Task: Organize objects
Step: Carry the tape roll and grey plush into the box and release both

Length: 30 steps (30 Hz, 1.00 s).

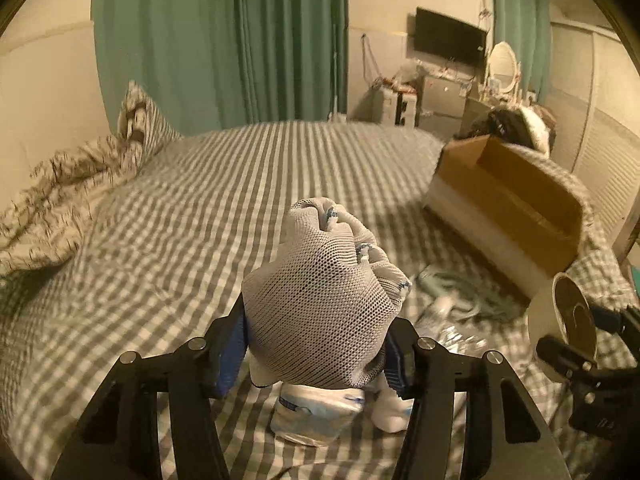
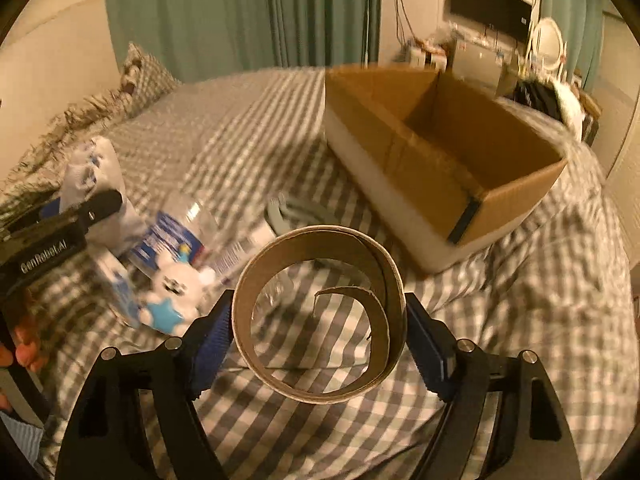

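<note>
My left gripper (image 1: pixel 316 354) is shut on a white mesh bag (image 1: pixel 320 300) and holds it above the checked bed; it also shows in the right wrist view (image 2: pixel 92 184). My right gripper (image 2: pixel 318 336) is shut on a tape roll (image 2: pixel 320 312) with a cardboard core, held above the bed; the roll also shows in the left wrist view (image 1: pixel 564 328). An open cardboard box (image 2: pixel 436 152) sits on the bed ahead of the right gripper, also in the left wrist view (image 1: pixel 508 200).
On the bed lie a tissue pack (image 1: pixel 316 412), a clear plastic bottle (image 2: pixel 192 232), a white and blue plush toy (image 2: pixel 172 292), a small carton (image 2: pixel 120 292) and a grey-green item (image 2: pixel 296 212). A crumpled blanket (image 1: pixel 60 192) and pillow (image 1: pixel 140 116) lie far left.
</note>
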Tool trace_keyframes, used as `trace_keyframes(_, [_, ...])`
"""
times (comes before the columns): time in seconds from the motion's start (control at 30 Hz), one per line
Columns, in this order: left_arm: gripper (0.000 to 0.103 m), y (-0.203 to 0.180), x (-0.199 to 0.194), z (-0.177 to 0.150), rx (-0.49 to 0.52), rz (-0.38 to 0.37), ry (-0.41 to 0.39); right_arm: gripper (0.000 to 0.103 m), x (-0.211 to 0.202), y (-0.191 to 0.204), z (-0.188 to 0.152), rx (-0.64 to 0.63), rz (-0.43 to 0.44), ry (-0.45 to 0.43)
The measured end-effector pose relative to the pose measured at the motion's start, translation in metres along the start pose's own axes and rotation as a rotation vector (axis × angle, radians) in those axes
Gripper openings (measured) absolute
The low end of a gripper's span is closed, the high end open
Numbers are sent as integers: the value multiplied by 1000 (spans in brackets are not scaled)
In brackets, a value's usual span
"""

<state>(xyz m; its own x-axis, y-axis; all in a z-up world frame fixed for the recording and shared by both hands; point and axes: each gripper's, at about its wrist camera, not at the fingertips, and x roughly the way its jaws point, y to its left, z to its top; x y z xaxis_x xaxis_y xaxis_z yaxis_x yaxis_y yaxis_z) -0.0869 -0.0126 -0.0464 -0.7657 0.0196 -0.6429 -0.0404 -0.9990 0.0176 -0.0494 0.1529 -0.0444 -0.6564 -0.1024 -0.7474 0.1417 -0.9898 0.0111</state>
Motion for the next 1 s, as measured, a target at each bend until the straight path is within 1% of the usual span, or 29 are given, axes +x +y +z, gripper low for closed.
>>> trace_keyframes(0.13, [58,-16,-30,24,14,-52,-68,79,-41,-6,20,-12,19,-79])
trace_keyframes(0.2, [58,-28,-39,38,23,-76,-94,79,-58,-12,32,-26,19,-115])
trace_keyframes(0.27, [58,-45,-46,55,42,-102,-122,79,-76,-25,49,-23,43,-145])
trace_keyframes(0.37, [58,-73,-47,78,79,-142,-156,79,-87,-43,71,-26,59,-169])
trace_keyframes(0.43, [58,-89,-43,90,92,-172,-161,79,-91,-59,85,-32,40,-178])
trace_keyframes(0.5, [58,-112,-31,104,111,-201,-154,79,-92,-75,98,-29,15,-181])
trace_keyframes(0.63, [58,-151,1,123,151,-236,-133,79,-78,-111,117,-5,-3,-165])
trace_keyframes(0.67, [58,-162,15,128,165,-249,-120,79,-72,-121,121,5,-3,-156])
trace_keyframes(0.83, [58,-193,60,134,208,-266,-82,79,-26,-166,135,66,-8,-98])
trace_keyframes(0.93, [58,-206,72,135,235,-264,-95,79,-2,-183,138,96,-10,-76])
trace_keyframes(1.0, [58,-213,79,137,254,-279,-99,79,10,-194,141,115,0,-76])
